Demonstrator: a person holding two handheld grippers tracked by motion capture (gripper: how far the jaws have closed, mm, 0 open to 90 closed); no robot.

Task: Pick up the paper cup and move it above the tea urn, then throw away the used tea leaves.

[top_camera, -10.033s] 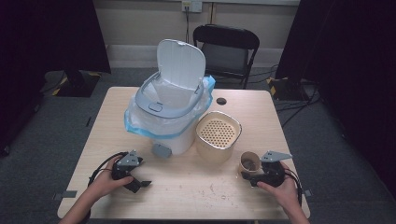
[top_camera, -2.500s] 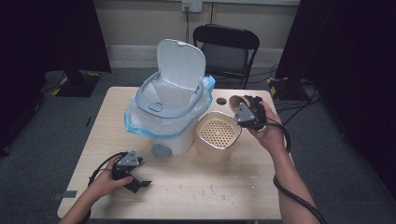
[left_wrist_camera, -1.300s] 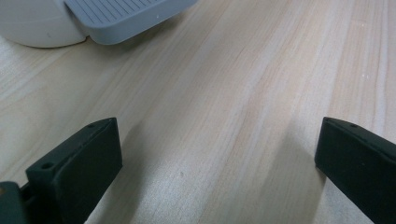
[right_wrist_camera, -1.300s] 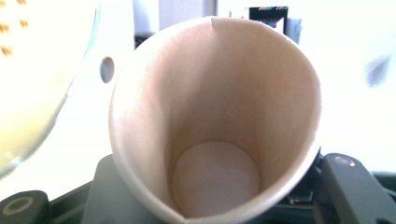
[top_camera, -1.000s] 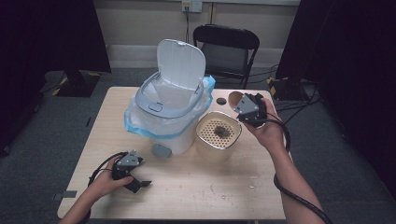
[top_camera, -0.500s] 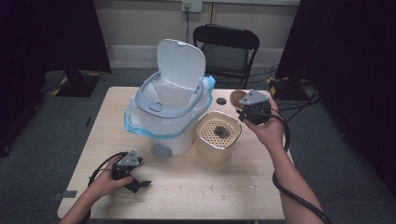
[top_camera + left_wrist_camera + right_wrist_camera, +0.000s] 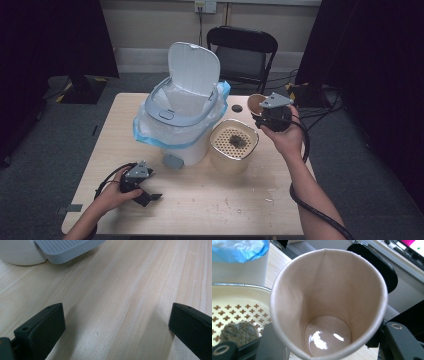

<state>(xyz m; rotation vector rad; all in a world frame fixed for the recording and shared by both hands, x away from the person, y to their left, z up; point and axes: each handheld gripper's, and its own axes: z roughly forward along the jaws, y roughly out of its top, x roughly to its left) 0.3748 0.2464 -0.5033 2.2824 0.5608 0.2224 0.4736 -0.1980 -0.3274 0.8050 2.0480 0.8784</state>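
My right gripper (image 7: 264,114) is raised over the table's far right, just right of the cream strainer pot (image 7: 234,150), and is shut on a brown paper cup (image 7: 256,102). The cup is tilted, mouth towards the pot. In the right gripper view, the cup (image 7: 329,297) sits between the jaws of my right gripper (image 7: 334,345), with a wet shine at its bottom. A dark damp clump (image 7: 239,331) lies on the pot's perforated insert (image 7: 234,308). My left gripper (image 7: 149,196) rests on the table's near left, open; between its jaws (image 7: 116,325) is bare wood.
A white pedal bin (image 7: 182,120) with its lid up and a blue liner stands mid-table, its grey pedal (image 7: 173,161) facing me. A small dark disc (image 7: 236,108) lies behind the pot. A black chair (image 7: 242,50) stands beyond the table. Crumbs dot the wooden tabletop (image 7: 250,200).
The right gripper carried the cup from the near right of the table up beside the strainer pot, and a dark clump now lies in the pot. The left gripper stayed put.
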